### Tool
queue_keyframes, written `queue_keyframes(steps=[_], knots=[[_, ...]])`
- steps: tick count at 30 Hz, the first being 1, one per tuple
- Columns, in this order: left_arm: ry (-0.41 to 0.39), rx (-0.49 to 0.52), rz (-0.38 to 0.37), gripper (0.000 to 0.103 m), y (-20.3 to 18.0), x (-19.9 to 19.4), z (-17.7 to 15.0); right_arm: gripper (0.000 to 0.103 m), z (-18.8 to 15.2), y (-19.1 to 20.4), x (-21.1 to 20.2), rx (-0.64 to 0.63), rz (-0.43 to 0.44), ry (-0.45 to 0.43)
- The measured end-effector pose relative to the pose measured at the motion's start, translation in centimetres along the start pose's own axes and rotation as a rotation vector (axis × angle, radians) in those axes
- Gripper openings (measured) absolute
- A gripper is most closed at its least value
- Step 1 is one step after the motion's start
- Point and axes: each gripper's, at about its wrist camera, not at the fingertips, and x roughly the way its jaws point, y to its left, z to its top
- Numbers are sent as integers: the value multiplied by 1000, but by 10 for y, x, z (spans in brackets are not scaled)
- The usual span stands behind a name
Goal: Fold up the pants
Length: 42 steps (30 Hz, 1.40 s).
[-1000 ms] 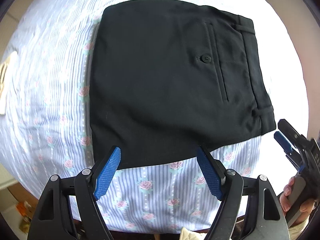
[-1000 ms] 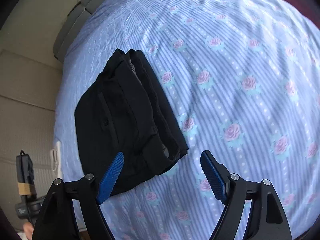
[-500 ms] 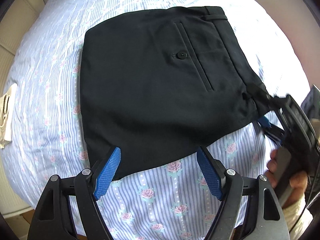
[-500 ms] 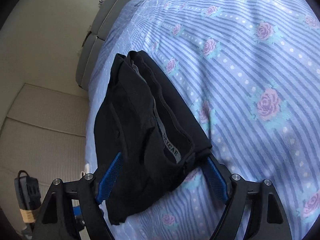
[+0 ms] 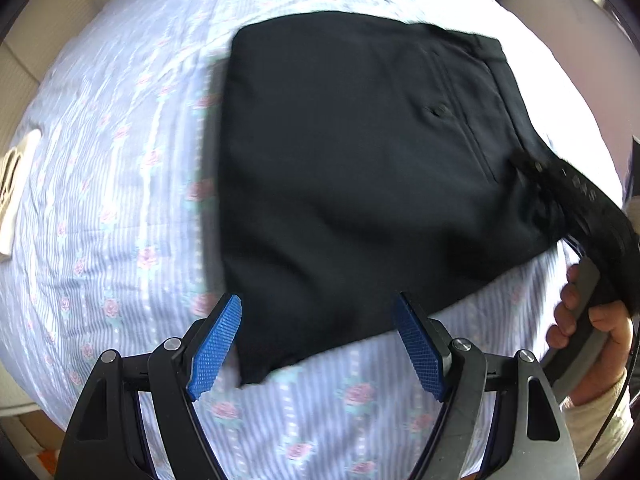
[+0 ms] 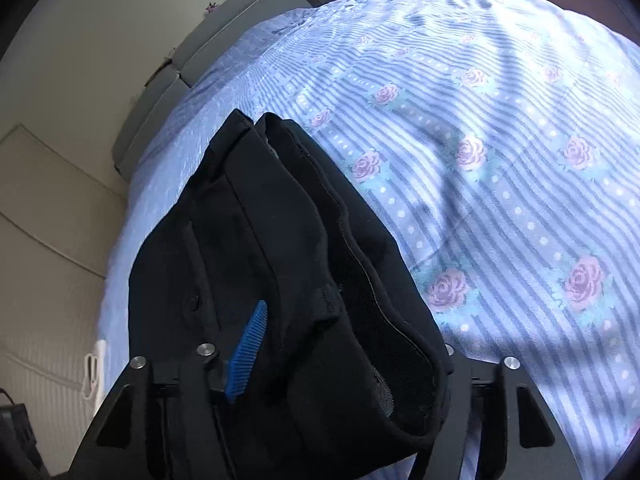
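Lying folded on the bedsheet [image 5: 120,208], black pants [image 5: 360,168] show a buttoned pocket.

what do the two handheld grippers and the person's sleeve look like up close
Both grippers are black angular frames with silver pivot screws and textured blue finger pads: left gripper, right gripper. The right one has a grey handle. The hand on it shows a cream knit sleeve cuff.
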Motion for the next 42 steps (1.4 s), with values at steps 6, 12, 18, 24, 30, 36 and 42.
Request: queue_keyframes(steps=[6,12,18,24,30,36,42], knots=[[5,-130,-219,78,57,-5,21,43,6,33,-7,-121,-171,23],[-18,-207,-429,77,121,10,62,42,4,54,-4,-217,-315,43],[-2,-37,-541,56,139,32,109,42,5,50,1,-175,-344,45],[47,48,-621,38,152,65,134,43,5,59,12,-168,-396,30],[112,51,-822,34,152,94,153,43,5,66,18,-149,-445,3],[152,61,-945,29,135,118,179,43,4,69,22,-160,-475,-8],[186,-4,-951,28,123,121,185,44,14,56,24,-79,-429,-1]])
